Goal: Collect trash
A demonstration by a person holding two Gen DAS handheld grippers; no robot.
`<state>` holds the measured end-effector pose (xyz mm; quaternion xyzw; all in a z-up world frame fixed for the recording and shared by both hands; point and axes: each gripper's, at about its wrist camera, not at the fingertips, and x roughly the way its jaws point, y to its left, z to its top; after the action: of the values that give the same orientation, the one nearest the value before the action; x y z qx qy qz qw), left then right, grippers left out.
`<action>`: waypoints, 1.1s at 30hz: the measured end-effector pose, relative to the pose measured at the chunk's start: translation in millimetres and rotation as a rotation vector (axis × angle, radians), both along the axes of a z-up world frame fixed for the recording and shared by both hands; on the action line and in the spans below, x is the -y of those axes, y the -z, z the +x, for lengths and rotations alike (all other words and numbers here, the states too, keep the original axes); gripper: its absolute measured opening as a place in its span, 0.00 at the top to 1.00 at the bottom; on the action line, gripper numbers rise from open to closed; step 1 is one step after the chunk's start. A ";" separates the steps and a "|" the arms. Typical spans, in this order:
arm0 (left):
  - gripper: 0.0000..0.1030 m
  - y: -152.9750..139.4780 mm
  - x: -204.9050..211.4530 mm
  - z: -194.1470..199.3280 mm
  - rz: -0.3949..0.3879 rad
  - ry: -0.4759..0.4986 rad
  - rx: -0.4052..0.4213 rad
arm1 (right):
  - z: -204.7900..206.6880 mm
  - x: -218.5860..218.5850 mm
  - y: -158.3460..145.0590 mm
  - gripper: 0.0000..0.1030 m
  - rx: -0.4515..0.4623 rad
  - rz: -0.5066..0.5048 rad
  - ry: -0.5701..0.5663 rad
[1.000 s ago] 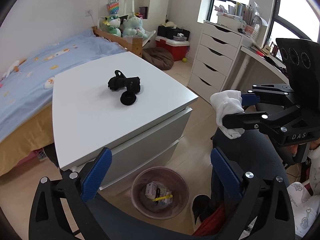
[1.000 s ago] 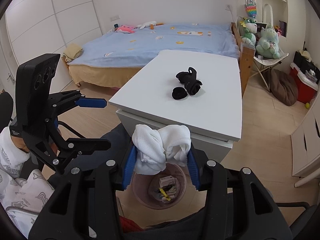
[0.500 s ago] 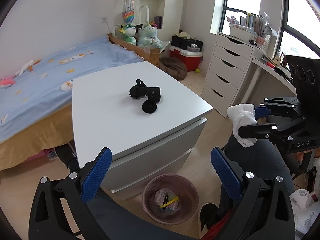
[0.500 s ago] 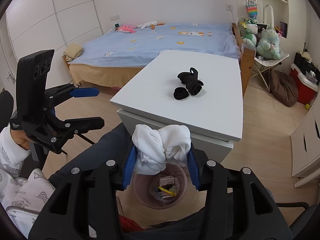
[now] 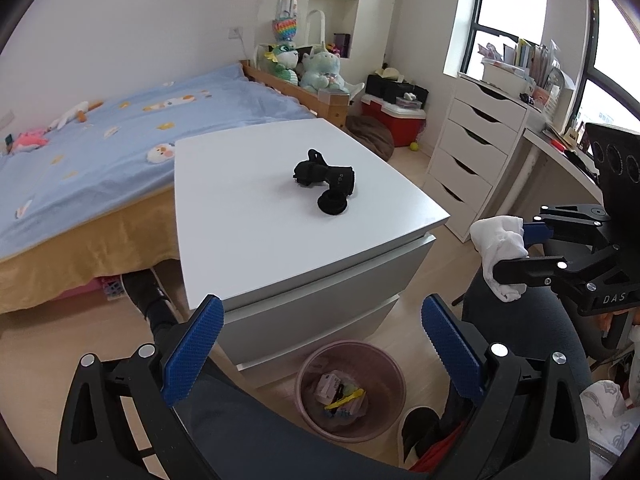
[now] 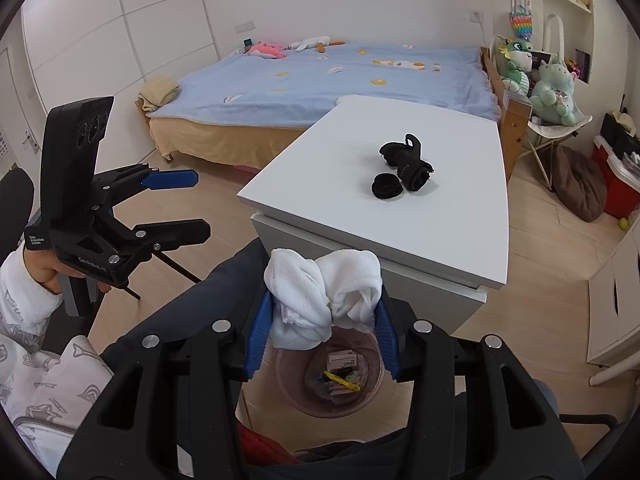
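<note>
Crumpled white cloth (image 6: 322, 294) (soft, knotted) pinched between right gripper (image 6: 320, 334) pads, above round pink bin (image 6: 296, 394). Left gripper (image 6: 192, 206) spread, empty. Far right: black fabric lumps (image 6: 404, 174) on smooth white cabinet (image 6: 460, 236).

You get soft, even daylight from the tall dark-framed windows (image 5: 520, 32) at two o'clock, which blow out to white. The glossy white table top (image 5: 256, 216) carries faint sheen and short shadows. Fisheye bending and black vignetting ring both views; focus seems sharp throughout.
</note>
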<state>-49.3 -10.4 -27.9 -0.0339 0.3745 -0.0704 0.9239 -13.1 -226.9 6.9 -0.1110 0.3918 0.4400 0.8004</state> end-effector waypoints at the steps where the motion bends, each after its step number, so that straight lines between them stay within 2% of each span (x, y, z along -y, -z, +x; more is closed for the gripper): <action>1: 0.07 0.2 -1.1 -0.5 -0.002 -0.002 0.000 | -0.5 -1.5 0.0 0.55 -0.001 -0.001 -0.005; 8: 0.07 2.1 -7.1 -3.3 -0.013 -0.014 -0.005 | -2.9 -12.2 0.7 0.54 -0.013 0.003 -0.044; 11: 0.07 1.7 -8.8 -3.5 -0.013 -0.019 -0.003 | -4.8 -15.6 2.1 0.43 -0.020 0.005 -0.066; 13: 0.07 2.1 -9.2 -3.5 -0.014 -0.020 -0.003 | -4.9 -16.6 3.6 0.24 -0.025 0.010 -0.072; 15: 0.07 3.0 -8.4 -3.3 -0.013 -0.019 -0.006 | -4.7 -16.1 5.2 0.14 -0.023 0.008 -0.060; 18: 0.07 3.5 -7.1 -3.4 -0.012 -0.014 -0.009 | -3.2 -14.9 7.7 0.08 -0.022 0.002 -0.040; 33: 0.07 5.1 -0.5 1.6 -0.003 0.005 -0.020 | 11.5 -2.1 10.0 0.04 -0.046 0.008 0.055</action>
<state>-47.6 -9.9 -32.9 -0.0351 0.3835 -0.0727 0.9200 -1.6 -224.8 -3.1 -0.0865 0.4114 0.4217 0.8034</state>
